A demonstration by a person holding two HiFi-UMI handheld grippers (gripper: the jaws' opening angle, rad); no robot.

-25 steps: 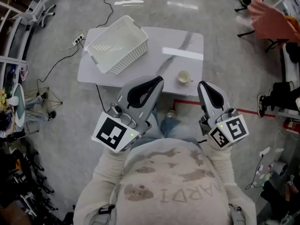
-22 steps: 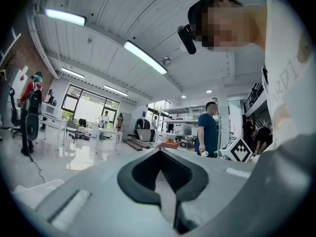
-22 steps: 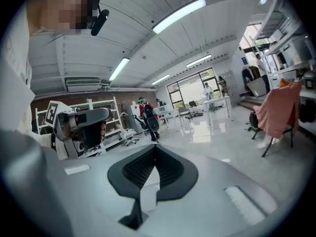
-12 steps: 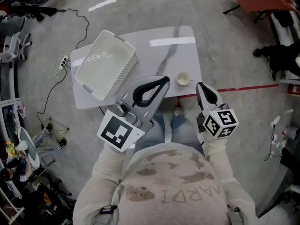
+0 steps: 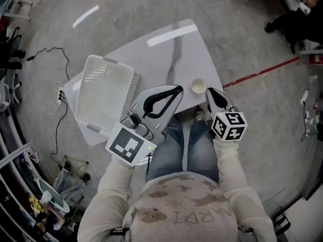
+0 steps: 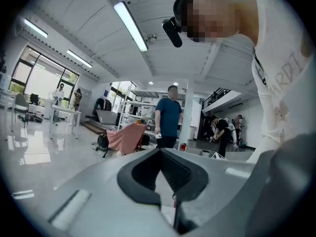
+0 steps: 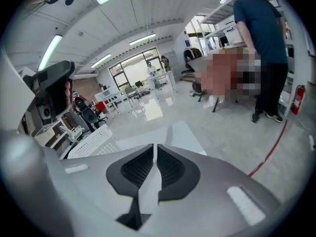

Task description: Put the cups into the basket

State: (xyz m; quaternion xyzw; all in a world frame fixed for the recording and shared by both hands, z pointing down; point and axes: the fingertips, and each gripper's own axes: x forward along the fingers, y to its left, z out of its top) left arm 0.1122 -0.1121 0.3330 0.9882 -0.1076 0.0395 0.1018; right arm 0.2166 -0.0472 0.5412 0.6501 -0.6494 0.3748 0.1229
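I've swung in on the counter [image 5: 166,49]; my right gripper [image 5: 210,91] is now just beside the cup [image 5: 198,86], jaws together and empty, as are the left gripper's [image 5: 176,88]; the basket [image 5: 103,92] stands empty at the counter's left, nothing grasped yet.

— Both arms bent, elbows out, the two tools raised in front of the chest.
— The left hand-held gripper [image 5: 176,89] angles forward and to the right, jaws together, nothing between them.
— And the right hand-held gripper [image 5: 210,92] points ahead, jaws closed too, empty.
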